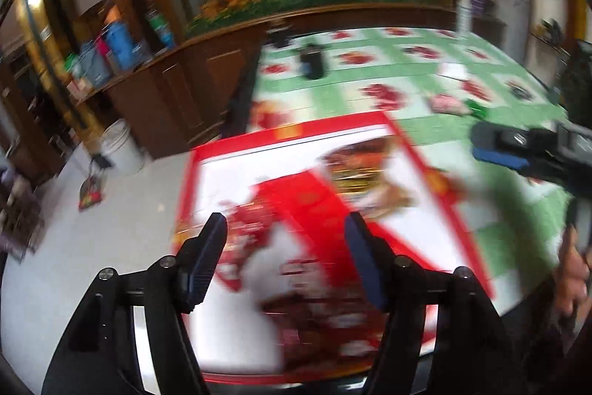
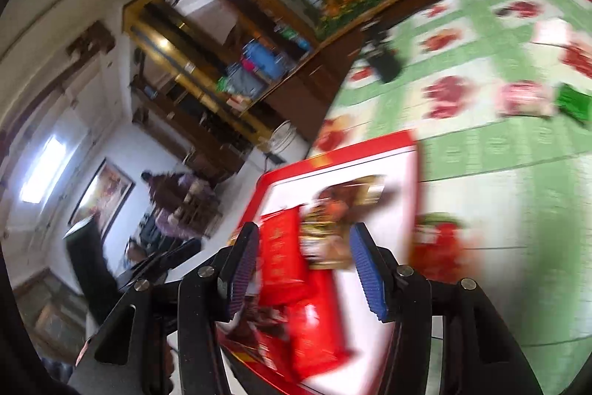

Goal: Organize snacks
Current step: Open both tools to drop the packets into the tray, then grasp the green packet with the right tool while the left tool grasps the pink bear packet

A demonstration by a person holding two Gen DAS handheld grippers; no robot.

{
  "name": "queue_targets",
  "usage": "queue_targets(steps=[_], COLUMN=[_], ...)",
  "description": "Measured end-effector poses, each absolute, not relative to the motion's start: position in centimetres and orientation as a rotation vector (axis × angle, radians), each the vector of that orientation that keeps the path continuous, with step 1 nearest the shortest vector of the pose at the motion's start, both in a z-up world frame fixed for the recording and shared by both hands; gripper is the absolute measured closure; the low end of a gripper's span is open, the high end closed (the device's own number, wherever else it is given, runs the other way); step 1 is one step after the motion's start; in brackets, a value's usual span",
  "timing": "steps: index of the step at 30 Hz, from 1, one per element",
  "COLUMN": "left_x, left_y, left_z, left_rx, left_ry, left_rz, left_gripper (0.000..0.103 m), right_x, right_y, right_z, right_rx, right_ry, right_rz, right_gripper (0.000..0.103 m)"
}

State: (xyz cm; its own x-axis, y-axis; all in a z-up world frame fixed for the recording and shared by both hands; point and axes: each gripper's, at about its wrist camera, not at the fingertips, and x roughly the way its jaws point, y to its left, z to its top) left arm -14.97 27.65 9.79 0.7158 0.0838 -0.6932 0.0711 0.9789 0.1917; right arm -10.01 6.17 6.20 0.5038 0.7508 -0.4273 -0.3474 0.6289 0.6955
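A red-rimmed white tray (image 1: 225, 184) lies at the near left corner of the table and holds several snack packets, among them a long red packet (image 1: 307, 198) and a brown-gold one (image 1: 362, 173). My left gripper (image 1: 285, 232) is open and empty just above the tray. My right gripper (image 2: 301, 243) is open and empty over the tray (image 2: 403, 173), above red packets (image 2: 281, 261). It shows in the left wrist view at the right (image 1: 492, 147). A pink packet (image 1: 447, 103) and a green packet (image 1: 479, 109) lie on the cloth beyond the tray. Both views are blurred.
The table has a green-and-white cloth with red flowers (image 1: 370, 99). A dark can (image 1: 312, 62) stands at the far left of the table, a white paper (image 1: 453, 69) further right. Wooden cabinets and shelves (image 1: 155, 87) line the left wall. A white bucket (image 1: 120, 147) stands on the floor.
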Motion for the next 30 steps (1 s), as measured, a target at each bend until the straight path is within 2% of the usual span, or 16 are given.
queue_targets(steps=[1, 3, 13, 19, 25, 30], left_x=[-15.1, -15.4, -14.5, -11.7, -7.5, -3.8], left_y=[26.4, 23.5, 13.9, 13.2, 13.4, 13.2], left_z=[9.9, 9.8, 7.0, 6.0, 6.1, 6.9], left_rx=[0.222, 0.237, 0.215, 0.187, 0.138, 0.16], left_ry=[0.776, 0.782, 0.894, 0.947, 0.969, 0.952], left_rz=[-0.021, -0.089, -0.318, -0.306, -0.238, -0.185], left_gripper=[0.028, 0.026, 0.026, 0.026, 0.027, 0.027], right_x=[-10.0, -10.2, -10.3, -7.4, -3.6, 0.5], right_y=[4.7, 1.4, -16.1, -23.6, -25.7, -17.8], right_z=[6.0, 5.4, 3.9, 3.5, 3.2, 3.9], right_rx=[0.601, 0.643, 0.76, 0.817, 0.857, 0.615], right_ry=[0.782, 0.77, 0.713, 0.727, 0.747, 0.857], right_rz=[0.688, 0.644, 0.371, 0.242, 0.246, 0.41], right_gripper=[0.049, 0.049, 0.048, 0.048, 0.047, 0.048])
